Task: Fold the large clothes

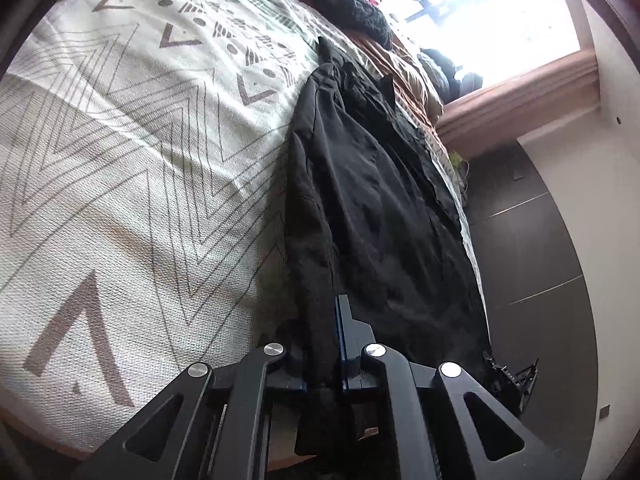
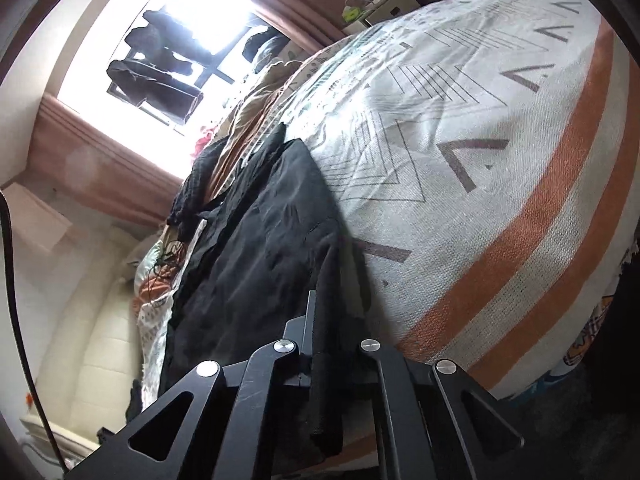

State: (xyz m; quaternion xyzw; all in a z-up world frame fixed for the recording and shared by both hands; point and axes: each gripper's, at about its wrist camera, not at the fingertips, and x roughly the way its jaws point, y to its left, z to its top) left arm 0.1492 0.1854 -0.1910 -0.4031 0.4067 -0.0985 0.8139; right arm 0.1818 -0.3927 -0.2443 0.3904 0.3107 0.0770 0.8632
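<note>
Across most of both wrist views spreads a white woven bedspread with grey chevron and triangle patterns (image 1: 132, 168) (image 2: 460, 160), crossed in the right wrist view by broad orange stripes toward the lower right of the frame. On it lies a large black garment of thin, wrinkled fabric (image 1: 368, 208) (image 2: 260, 240), stretched long and narrow. In the left wrist view its long axis runs from the bottom centre of the frame up toward the upper right, along the bedspread's right edge; in the right wrist view it runs from bottom centre up toward the middle left, pointing at the bright window with a pinkish-brown frame (image 1: 500, 24) (image 2: 160, 40). Its near end comes right down to each gripper; its far end narrows near a heap of dark knitted cloth and tan bedding (image 1: 352, 4) (image 2: 224, 148).

At bottom centre of the left wrist view, the black left gripper (image 1: 322, 344) has its jaws together, clamped on a bunched fold of the garment's near edge. At bottom centre of the right wrist view, the black right gripper (image 2: 332, 340) is likewise pinched on a hanging strip of the same cloth, which trails below the fingers
</note>
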